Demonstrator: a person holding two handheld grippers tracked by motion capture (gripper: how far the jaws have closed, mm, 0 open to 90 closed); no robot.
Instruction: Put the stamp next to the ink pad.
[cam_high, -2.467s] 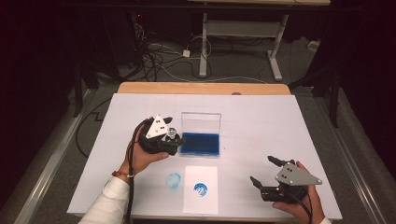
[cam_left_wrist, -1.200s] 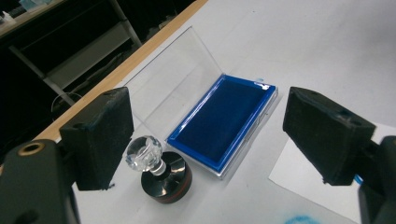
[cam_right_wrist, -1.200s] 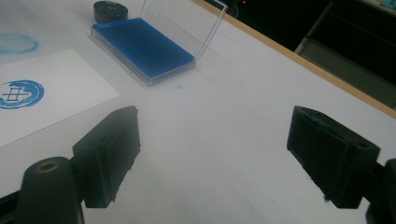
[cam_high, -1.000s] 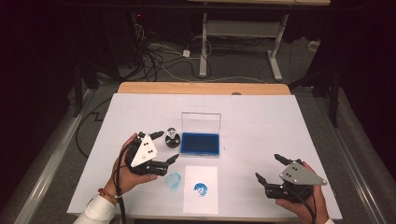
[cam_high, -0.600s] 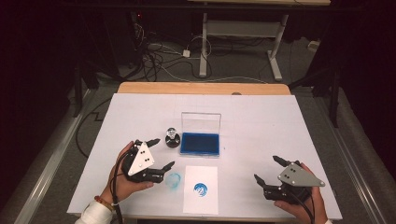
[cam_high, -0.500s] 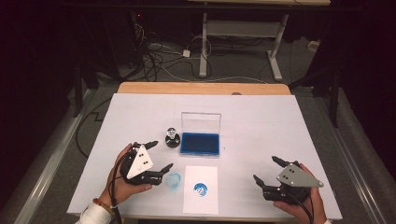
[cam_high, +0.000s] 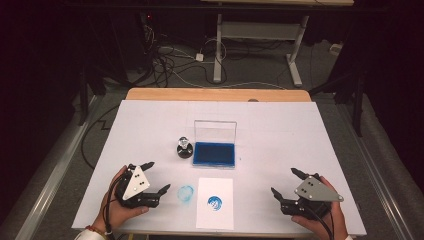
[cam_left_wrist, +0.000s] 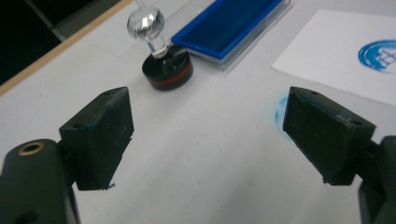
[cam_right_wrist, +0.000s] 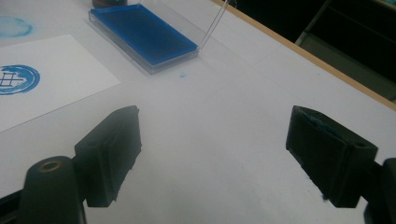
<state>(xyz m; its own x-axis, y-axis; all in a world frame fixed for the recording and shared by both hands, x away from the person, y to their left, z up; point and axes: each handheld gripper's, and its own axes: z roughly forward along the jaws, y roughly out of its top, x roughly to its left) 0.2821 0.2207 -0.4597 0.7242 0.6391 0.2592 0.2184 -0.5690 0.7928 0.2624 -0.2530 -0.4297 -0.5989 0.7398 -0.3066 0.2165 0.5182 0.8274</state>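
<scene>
Resting at the near left, the left gripper (cam_high: 155, 176) has wide empty jaws; the stamp (cam_high: 184, 148) stands beside the ink pad (cam_high: 214, 154); the right gripper (cam_high: 284, 182) is wide too.

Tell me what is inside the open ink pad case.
The ink pad case holds a blue ink pad that fills its tray, with its clear lid standing open behind. Nothing lies on the pad. What is beneath the pad is covered.

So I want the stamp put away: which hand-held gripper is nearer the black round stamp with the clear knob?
Left. The left hand-held gripper sits just in front-left of the black round stamp with the clear knob; the right hand-held gripper is far off toward the table's right.
</scene>
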